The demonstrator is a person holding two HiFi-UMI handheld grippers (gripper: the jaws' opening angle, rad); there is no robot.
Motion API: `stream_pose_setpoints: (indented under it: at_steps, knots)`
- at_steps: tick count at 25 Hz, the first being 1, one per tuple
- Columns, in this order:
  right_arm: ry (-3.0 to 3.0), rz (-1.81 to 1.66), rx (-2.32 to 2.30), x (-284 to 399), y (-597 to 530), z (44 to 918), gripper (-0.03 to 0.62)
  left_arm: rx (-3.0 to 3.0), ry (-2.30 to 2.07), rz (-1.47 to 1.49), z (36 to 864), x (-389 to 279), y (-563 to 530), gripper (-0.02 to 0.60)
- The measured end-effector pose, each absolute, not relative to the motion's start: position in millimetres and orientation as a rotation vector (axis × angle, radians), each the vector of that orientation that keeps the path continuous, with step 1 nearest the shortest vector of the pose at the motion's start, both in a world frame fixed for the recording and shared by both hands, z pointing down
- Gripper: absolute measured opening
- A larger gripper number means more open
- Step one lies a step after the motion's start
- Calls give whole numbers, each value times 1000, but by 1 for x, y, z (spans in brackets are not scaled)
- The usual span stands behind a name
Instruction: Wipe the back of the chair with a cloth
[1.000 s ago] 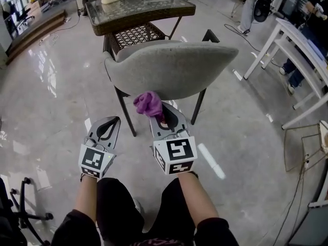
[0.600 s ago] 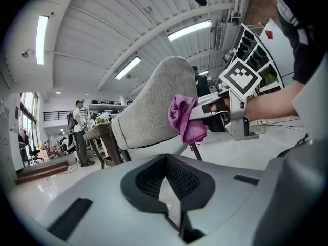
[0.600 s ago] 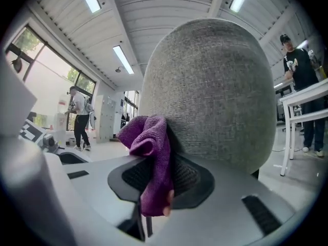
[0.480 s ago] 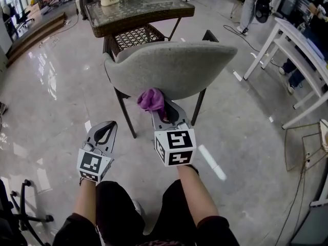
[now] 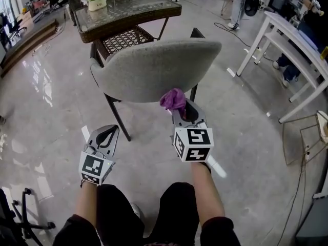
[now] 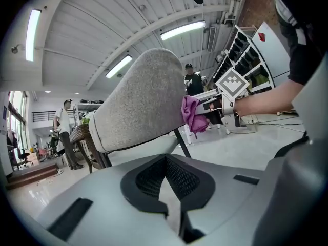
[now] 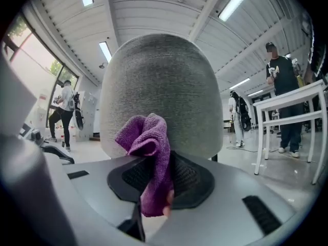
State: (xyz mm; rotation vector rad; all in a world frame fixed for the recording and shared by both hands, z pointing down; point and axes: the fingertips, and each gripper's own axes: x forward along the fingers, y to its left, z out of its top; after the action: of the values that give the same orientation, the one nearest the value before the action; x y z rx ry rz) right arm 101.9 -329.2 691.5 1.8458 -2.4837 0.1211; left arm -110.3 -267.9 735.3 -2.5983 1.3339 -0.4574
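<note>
Purple cloth (image 5: 173, 99) is a bunched wad, long axis running along the R gripper's line, free end aimed approx 11 o'clock in head view, at the lower rear face of the grey chair (image 5: 154, 68) back. It sits at approx 5 o'clock on that backrest and looks to be touching the fabric. In the right gripper view the cloth (image 7: 146, 152) rises from between the jaws and folds over at the top, w/ the chair back filling the frame just behind. Right gripper (image 5: 180, 108) is clamped narrow on the cloth's lower tail, pointing up-frame toward the chair. Backrest is a wide curved shell, long axis 9-to-3 o'clock, on thin dark legs. Left gripper (image 5: 107, 132) is at approx 7 o'clock from the chair, apart from it, jaws closed together w/ nothing between, tip aimed approx 12 o'clock. Beyond the chair at 12 o'clock is a glass-top wicker counter (image 5: 154, 14) w/ a potted plant (image 5: 95, 1). A white counter (image 5: 287, 35) is at 2 o'clock.
</note>
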Motion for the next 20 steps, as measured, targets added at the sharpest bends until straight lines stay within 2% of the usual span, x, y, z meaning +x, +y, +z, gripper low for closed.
stream_pose_setpoints:
  at_steps: [10, 20]
  knots:
    - [-2263, 155, 2068, 194, -364, 699, 103, -2579, 1293, -523, 746, -105, -266, 9]
    - [-2291, 165, 2146, 192, -346, 699, 101, -2579, 1328, -537, 750, -120, -278, 9]
